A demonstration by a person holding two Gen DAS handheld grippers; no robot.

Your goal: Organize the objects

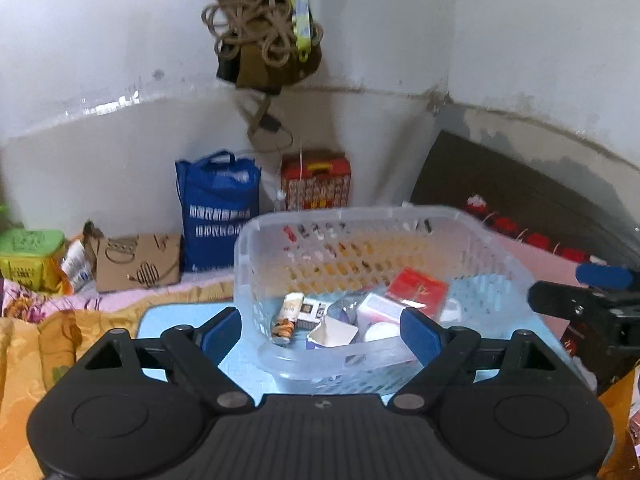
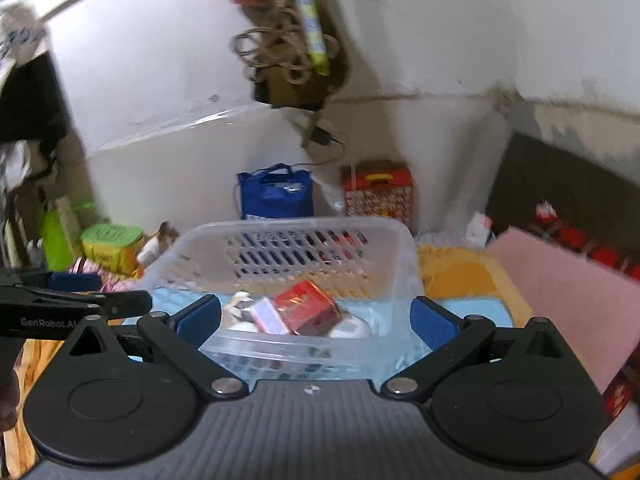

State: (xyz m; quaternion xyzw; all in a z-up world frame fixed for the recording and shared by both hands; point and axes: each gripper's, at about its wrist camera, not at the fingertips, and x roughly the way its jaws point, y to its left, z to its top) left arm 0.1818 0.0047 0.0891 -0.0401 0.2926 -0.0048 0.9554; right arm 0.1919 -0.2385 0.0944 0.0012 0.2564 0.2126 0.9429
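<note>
While you hold both tongs out toward the clear plastic basket (image 1: 360, 240), neither grips anything. Your left tongs (image 1: 320, 330) stand wide open, their blue pads either side of the basket's near rim without pressing it; your right tongs (image 2: 316, 318) are spread just as wide and empty. The basket sits on a light blue mat (image 1: 172, 316) on the bed, its long axis running left to right across both views. Inside lie a red box (image 2: 308, 306), tilted, a white-pink box (image 1: 378, 308) and a small tube (image 1: 290, 310).
</note>
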